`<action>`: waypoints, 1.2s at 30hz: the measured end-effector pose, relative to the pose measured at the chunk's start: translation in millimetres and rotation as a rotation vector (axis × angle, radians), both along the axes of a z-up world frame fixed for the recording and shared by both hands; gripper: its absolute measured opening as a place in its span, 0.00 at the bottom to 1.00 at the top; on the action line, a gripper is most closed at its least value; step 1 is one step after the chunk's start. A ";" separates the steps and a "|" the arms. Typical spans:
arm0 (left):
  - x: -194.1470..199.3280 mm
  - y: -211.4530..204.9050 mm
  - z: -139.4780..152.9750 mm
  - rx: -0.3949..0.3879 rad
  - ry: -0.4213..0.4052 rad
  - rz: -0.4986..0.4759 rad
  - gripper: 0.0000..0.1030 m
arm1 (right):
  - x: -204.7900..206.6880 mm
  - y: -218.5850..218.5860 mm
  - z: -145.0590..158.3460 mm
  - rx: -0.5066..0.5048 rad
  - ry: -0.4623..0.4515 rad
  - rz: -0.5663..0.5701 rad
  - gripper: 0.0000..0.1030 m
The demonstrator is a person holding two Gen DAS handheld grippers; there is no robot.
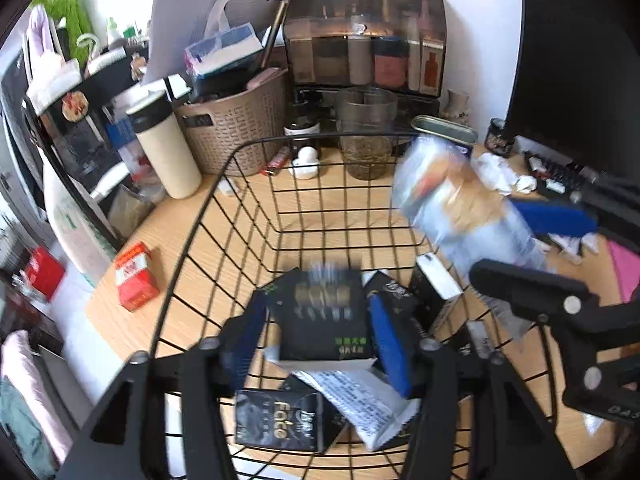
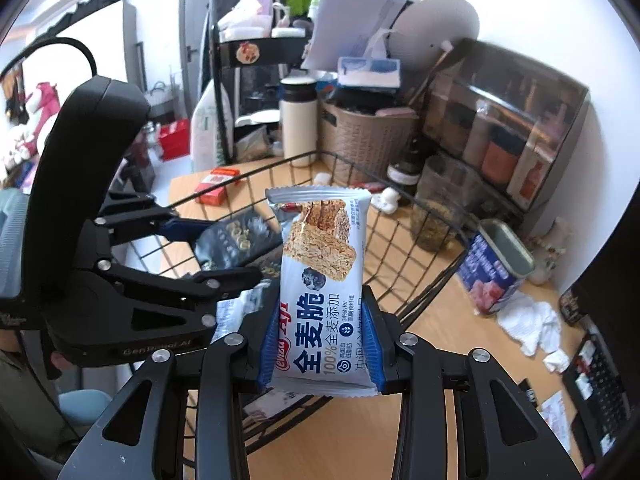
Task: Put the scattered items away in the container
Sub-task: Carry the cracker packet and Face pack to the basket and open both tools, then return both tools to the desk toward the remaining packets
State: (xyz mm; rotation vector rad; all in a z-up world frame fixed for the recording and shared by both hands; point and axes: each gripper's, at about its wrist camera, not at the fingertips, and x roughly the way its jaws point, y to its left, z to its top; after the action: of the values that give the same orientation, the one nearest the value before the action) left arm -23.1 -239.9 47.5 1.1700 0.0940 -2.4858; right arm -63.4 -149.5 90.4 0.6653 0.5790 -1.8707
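Note:
A black wire basket [image 1: 248,148] stands on the wooden table; it also shows in the right wrist view [image 2: 424,208]. My left gripper [image 1: 316,324] is shut on a black packet [image 1: 324,316] and holds it over the basket, above other black packets [image 1: 276,420] and a white sachet [image 1: 360,404] lying inside. My right gripper [image 2: 320,344] is shut on a white-blue cereal bar packet [image 2: 316,280], held upright at the basket's right rim. That packet shows blurred in the left wrist view [image 1: 452,204]. The left gripper with its black packet [image 2: 236,240] appears at left in the right wrist view.
A red box [image 1: 134,276] lies on the table left of the basket. Behind stand a woven bin [image 1: 236,124], a cream flask [image 1: 168,148], a glass jar [image 1: 364,136] and a blue tin [image 2: 496,268]. Crumpled tissue [image 2: 532,324] and a keyboard [image 2: 600,384] lie at right.

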 end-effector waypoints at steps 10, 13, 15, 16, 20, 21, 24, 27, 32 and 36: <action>-0.5 3.5 3.4 0.022 0.015 -0.021 0.68 | -1.4 0.9 2.7 -0.012 -0.027 0.012 0.41; -3.0 11.6 4.8 0.016 0.010 -0.030 0.68 | -2.9 3.0 5.0 -0.015 -0.030 0.005 0.41; -4.0 18.7 9.6 0.009 0.016 -0.038 0.68 | -3.9 7.0 7.9 -0.017 -0.029 -0.002 0.41; -4.4 22.6 12.5 0.011 0.021 -0.050 0.68 | -5.0 11.1 10.5 -0.022 -0.030 -0.009 0.41; -9.4 42.7 22.9 0.013 0.033 -0.090 0.68 | -9.6 36.3 21.1 -0.032 -0.016 -0.044 0.41; -11.1 47.4 24.5 0.012 0.034 -0.097 0.68 | -11.7 43.0 22.4 -0.028 -0.009 -0.056 0.41; -19.3 67.1 30.9 0.011 0.043 -0.136 0.68 | -22.3 70.5 24.5 -0.013 0.007 -0.106 0.41; -31.2 89.8 33.5 0.011 0.041 -0.183 0.68 | -36.5 102.8 24.8 -0.016 0.001 -0.166 0.41; -62.8 134.6 22.8 0.011 0.006 -0.282 0.68 | -60.6 147.7 11.7 -0.002 -0.020 -0.249 0.41; -93.4 165.4 3.0 0.020 -0.038 -0.346 0.68 | -85.9 178.7 -9.4 0.014 -0.058 -0.322 0.41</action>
State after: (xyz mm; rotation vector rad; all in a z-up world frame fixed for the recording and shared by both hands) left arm -116.6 -74.5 50.5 1.3373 -0.1041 -2.7612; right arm -149.4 29.2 81.0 0.8594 0.4678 -2.1385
